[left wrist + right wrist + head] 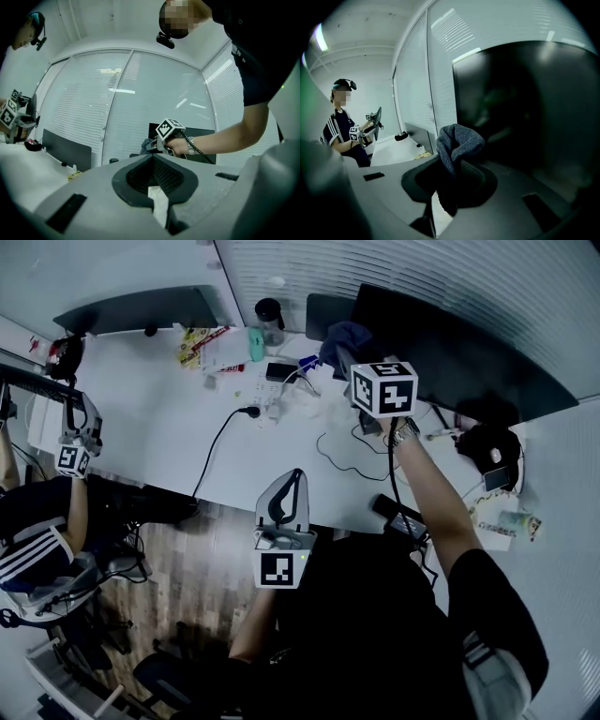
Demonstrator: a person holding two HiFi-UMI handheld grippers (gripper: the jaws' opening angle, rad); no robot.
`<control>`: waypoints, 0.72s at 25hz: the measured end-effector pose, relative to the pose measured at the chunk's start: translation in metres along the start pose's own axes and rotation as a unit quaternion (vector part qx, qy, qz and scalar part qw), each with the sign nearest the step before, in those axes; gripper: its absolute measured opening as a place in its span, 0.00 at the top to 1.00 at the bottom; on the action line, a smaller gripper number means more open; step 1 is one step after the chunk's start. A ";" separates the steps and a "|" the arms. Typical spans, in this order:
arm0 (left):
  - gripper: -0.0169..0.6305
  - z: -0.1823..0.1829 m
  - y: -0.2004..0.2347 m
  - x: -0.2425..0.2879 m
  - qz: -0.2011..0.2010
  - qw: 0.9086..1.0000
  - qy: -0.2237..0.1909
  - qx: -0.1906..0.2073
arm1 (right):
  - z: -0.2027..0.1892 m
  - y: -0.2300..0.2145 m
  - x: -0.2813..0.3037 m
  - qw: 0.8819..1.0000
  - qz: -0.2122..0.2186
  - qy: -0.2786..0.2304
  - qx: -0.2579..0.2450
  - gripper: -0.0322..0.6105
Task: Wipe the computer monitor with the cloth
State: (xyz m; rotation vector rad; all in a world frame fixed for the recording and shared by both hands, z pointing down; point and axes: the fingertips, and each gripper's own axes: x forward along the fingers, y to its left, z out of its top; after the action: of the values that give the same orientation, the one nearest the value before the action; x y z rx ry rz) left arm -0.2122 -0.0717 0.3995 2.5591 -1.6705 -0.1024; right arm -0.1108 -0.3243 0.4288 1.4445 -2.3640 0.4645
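The cloth (458,146), a grey-blue knitted piece, is clamped between the jaws of the right claw (452,180). The jaws are closed on its lower part, so a bunched fold is left standing out past the tips as the wiping pad. In the head view the right claw (349,360) is held out at arm's length over the far edge of the table (159,432), and the cloth (343,337) is raised to the left side of the monitor (450,343). The monitor stands dark along that far edge, toward the right corner. In the right gripper view the monitor (525,108) fills the space just beyond the fold. Whether the cloth is pressed on the glass or only held just before it cannot be told. The cloth is judged to be presented fold-first so that soft fabric, not the hard jaw tips, meets the screen. The step in hand is taken to be the start of a wiping pass or an early stroke. The left claw (295,482) is held low and back, past the near edge of the table and well apart from the monitor, probably to keep it out of the working arm's way. Its jaws are drawn together with nothing between them, as the left gripper view confirms for the left claw (152,160). A black cable (217,442) and small clutter lie on the table below the reaching arm and are cleared by the raised hold.
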 end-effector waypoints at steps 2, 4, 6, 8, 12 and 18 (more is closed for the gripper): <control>0.96 0.000 -0.003 0.000 -0.004 1.000 -0.001 -0.004 | 0.011 0.002 -0.005 1.000 -0.001 -0.009 -0.004 0.84; 0.96 -0.001 -0.006 0.002 -0.009 1.000 0.000 -0.008 | 0.023 0.003 -0.011 1.000 -0.002 -0.017 -0.010 0.84; 0.96 0.002 -0.008 0.004 -0.014 1.000 -0.004 -0.008 | 0.035 0.004 -0.016 1.000 -0.003 -0.026 -0.017 0.84; 0.96 0.007 -0.011 0.008 -0.021 1.000 -0.014 -0.005 | 0.046 0.005 -0.021 0.999 -0.004 -0.034 -0.022 0.84; 0.96 0.012 -0.011 0.014 -0.021 1.000 -0.020 -0.010 | 0.065 0.005 -0.026 0.998 -0.005 -0.048 -0.033 0.84; 0.96 0.017 -0.013 0.017 -0.023 0.999 -0.027 -0.010 | 0.084 0.009 -0.032 0.997 -0.002 -0.058 -0.043 0.84</control>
State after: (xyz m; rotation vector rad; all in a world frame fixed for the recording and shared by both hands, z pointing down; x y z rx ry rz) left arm -0.1957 -0.0826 0.3807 2.6022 -1.6203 -0.1924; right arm -0.1146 -0.3322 0.3389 1.4738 -2.4373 0.2816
